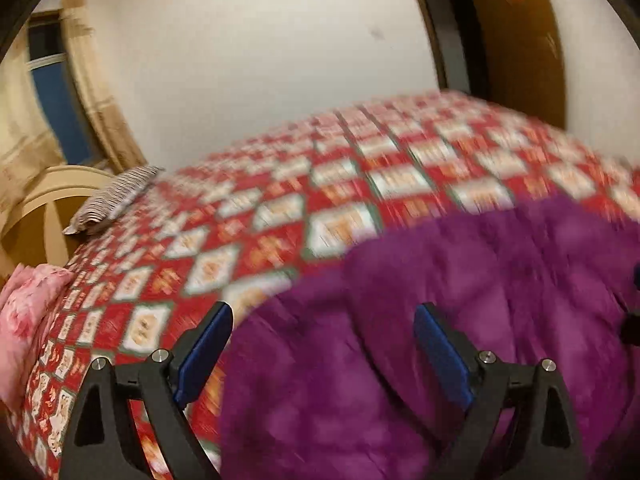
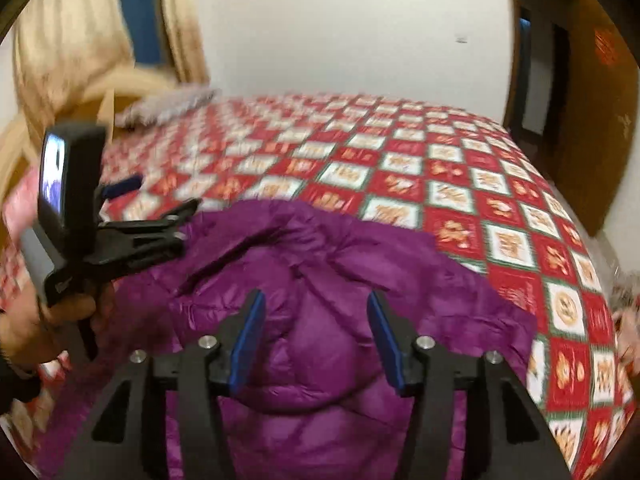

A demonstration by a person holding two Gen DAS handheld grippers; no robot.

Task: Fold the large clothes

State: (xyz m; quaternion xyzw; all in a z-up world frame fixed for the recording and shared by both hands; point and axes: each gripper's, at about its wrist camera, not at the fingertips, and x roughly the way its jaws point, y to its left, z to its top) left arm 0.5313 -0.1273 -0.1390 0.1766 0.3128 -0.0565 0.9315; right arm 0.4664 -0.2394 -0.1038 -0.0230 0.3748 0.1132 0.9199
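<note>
A purple puffer jacket (image 2: 320,272) lies bunched on a bed with a red and white patterned cover (image 2: 440,168). My right gripper (image 2: 316,300) hovers over the jacket's middle, its blue-padded jaws apart with nothing pinched between them. In the left wrist view the jacket (image 1: 460,280) fills the lower right, and my left gripper (image 1: 322,312) stands wide open above its left edge, nothing in it. From the right wrist view the left gripper (image 2: 160,208) shows at the left, held by a hand (image 2: 44,320), over the jacket's left side.
A striped pillow (image 1: 116,196) and a pink floral pillow (image 1: 24,312) lie at the bed's head by a cream headboard (image 1: 48,204). A white wall (image 1: 260,60) runs behind the bed. Beige curtains (image 2: 68,40) hang left, a brown door (image 2: 592,120) stands right.
</note>
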